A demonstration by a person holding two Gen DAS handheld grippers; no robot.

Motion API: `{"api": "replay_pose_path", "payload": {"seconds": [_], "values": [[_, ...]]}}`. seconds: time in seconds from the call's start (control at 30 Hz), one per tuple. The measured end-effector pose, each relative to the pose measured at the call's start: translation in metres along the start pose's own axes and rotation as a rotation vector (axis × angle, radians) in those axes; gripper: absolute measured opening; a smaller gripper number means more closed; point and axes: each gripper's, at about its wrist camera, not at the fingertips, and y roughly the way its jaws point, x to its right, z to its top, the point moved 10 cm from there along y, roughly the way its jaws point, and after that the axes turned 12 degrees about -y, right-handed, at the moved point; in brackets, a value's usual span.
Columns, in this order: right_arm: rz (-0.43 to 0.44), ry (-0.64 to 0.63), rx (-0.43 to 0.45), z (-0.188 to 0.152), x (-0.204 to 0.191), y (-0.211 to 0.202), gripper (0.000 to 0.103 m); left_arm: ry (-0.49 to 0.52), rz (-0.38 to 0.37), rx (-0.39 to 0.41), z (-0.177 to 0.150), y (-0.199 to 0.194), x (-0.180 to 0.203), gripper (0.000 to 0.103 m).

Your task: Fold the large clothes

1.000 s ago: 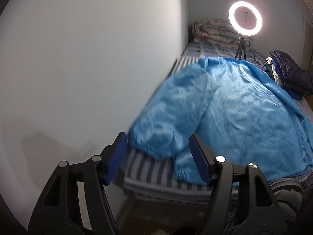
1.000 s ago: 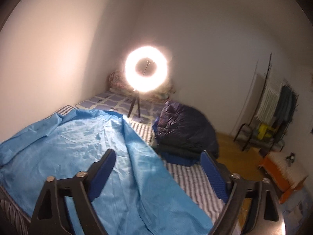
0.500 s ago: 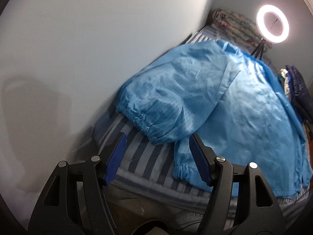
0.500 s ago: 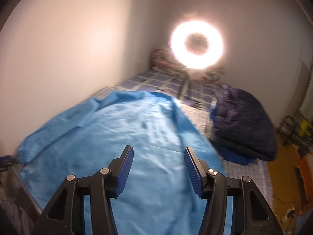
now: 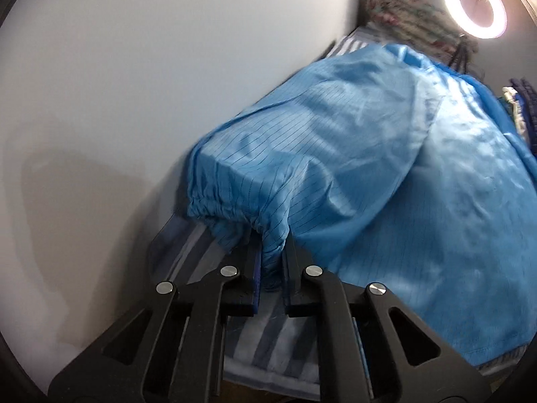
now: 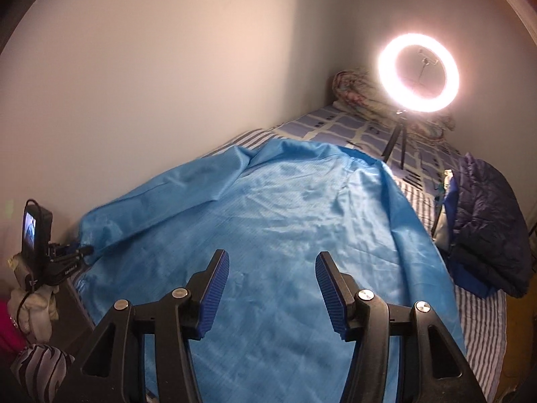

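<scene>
A large light-blue pinstriped coat (image 6: pixel 285 221) lies spread flat on a striped bed (image 6: pixel 483 315). Its left sleeve (image 5: pixel 302 154) lies along the wall side. My left gripper (image 5: pixel 271 262) is shut on the elastic cuff (image 5: pixel 272 241) of that sleeve, the fabric pinched between the blue pads. It also shows at the far left of the right wrist view (image 6: pixel 80 252). My right gripper (image 6: pixel 272 288) is open and empty, hovering over the lower middle of the coat.
A lit ring light on a tripod (image 6: pixel 418 67) stands at the bed's far end by a rolled floral quilt (image 6: pixel 355 90). A dark navy puffer jacket (image 6: pixel 486 221) lies on the bed's right side. A white wall (image 5: pixel 134 100) runs along the left.
My left gripper moved forward to the sleeve cuff and shut on it. My right gripper swung left and lower over the coat and stayed open.
</scene>
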Motion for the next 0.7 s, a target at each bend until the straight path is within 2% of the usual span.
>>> {"api": "replay_pose_path", "payload": {"seconds": [0.03, 0.17, 0.33, 0.47, 0.57, 0.7], "values": [[0.007, 0.0, -0.009, 0.0, -0.002, 0.004, 0.048, 0.007, -0.018, 0.039, 0.005, -0.008, 0.004, 0.006], [0.056, 0.008, -0.025, 0.005, -0.011, 0.016, 0.047, 0.091, -0.06, 0.175, 0.021, -0.043, 0.025, 0.005], [0.187, 0.065, -0.028, 0.031, -0.023, 0.043, 0.047, 0.285, -0.142, 0.311, 0.031, -0.087, 0.065, 0.004], [0.322, 0.17, -0.021, 0.068, -0.023, 0.078, 0.047, 0.465, -0.188, 0.344, 0.019, -0.097, 0.091, 0.004], [0.453, 0.262, -0.029, 0.097, -0.032, 0.109, 0.048, 0.529, -0.217, 0.333, 0.007, -0.097, 0.102, 0.004], [0.551, 0.336, -0.1, 0.131, -0.059, 0.163, 0.051, 0.618, -0.209, 0.35, -0.013, -0.095, 0.107, 0.004]]}}
